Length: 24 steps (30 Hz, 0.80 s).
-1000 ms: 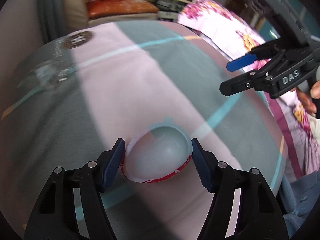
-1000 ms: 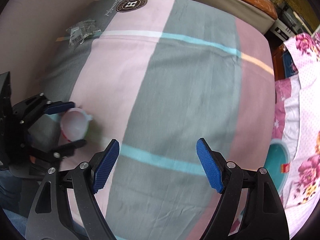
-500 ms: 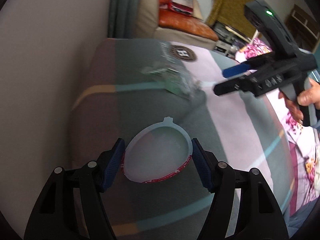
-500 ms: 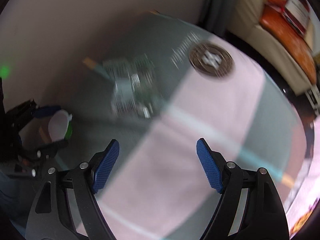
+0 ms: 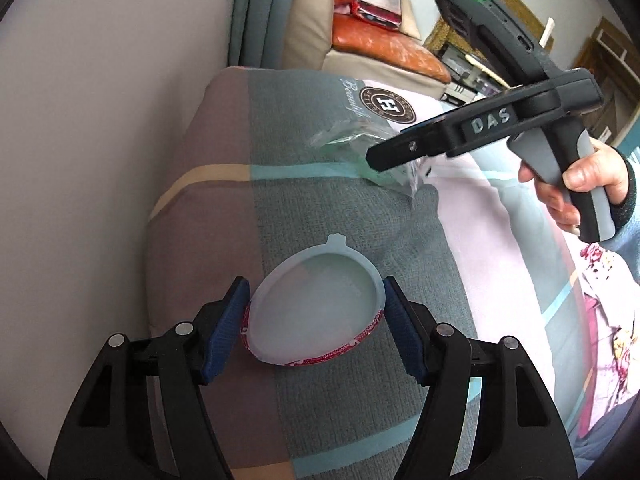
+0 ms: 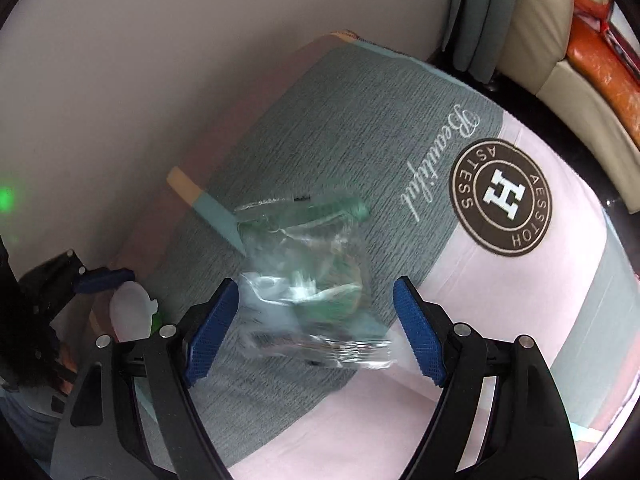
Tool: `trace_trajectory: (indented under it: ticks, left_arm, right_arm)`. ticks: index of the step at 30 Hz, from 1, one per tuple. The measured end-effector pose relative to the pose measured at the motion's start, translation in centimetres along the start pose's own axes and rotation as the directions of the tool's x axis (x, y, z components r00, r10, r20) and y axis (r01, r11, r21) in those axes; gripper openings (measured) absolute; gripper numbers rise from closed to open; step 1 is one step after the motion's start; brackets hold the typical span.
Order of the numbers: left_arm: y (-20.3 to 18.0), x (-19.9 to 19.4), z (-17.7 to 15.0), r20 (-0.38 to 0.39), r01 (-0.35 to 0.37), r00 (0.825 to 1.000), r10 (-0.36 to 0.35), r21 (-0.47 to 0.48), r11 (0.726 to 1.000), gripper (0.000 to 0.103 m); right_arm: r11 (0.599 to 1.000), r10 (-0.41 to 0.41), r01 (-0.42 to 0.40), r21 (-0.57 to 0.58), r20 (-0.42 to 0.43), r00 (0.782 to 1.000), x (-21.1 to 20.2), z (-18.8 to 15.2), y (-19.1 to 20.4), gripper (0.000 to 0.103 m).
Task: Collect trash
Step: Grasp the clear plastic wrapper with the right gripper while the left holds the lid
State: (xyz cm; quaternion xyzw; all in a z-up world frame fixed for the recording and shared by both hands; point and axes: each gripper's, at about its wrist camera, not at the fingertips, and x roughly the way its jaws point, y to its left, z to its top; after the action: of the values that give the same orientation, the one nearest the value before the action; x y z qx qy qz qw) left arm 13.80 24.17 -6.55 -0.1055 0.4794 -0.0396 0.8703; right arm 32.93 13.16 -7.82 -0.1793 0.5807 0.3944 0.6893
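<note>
The left gripper (image 5: 316, 316) is clamped on a translucent cup (image 5: 314, 312) with a red band, its blue pads pressed to the cup's sides, above the striped bedspread (image 5: 320, 208). The right gripper (image 6: 316, 328) stands wide open and empty over a crumpled clear wrapper (image 6: 308, 280), pads clear of it. The wrapper lies on the bedspread beside its round logo (image 6: 502, 196), near the wall (image 6: 160, 60).

Translucent red-banded cup (image 5: 316, 308) tilted, mouth toward camera; crumpled clear wrapper (image 6: 308, 288) on striped bedspread (image 6: 360, 140)
</note>
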Motion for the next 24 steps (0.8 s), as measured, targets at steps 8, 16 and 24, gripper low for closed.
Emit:
trace_trajectory:
  ticks: [8,16,24]
  left_arm:
    - [-0.2,0.4,0.5,-0.006,-0.011,1.000,0.011,-0.004,1.000,0.068]
    - [-4.2,-0.2,0.9,-0.005,-0.001,1.000,0.001,0.068,0.998,0.068]
    - [-11.7,-0.4,0.6,-0.011,0.044,0.999,-0.043,0.172,0.984,0.068]
  right_arm:
    - [0.997,-0.048,0.048,-0.060,-0.013,0.999,1.3,0.2,1.1,0.052]
    - [0.999,-0.038,0.039,-0.020,0.046,0.998,-2.5,-3.0,0.8,0.052]
    - [0.987,-0.067,0.049,0.152,0.110,0.992,-7.6,-10.2,-2.0,0.052]
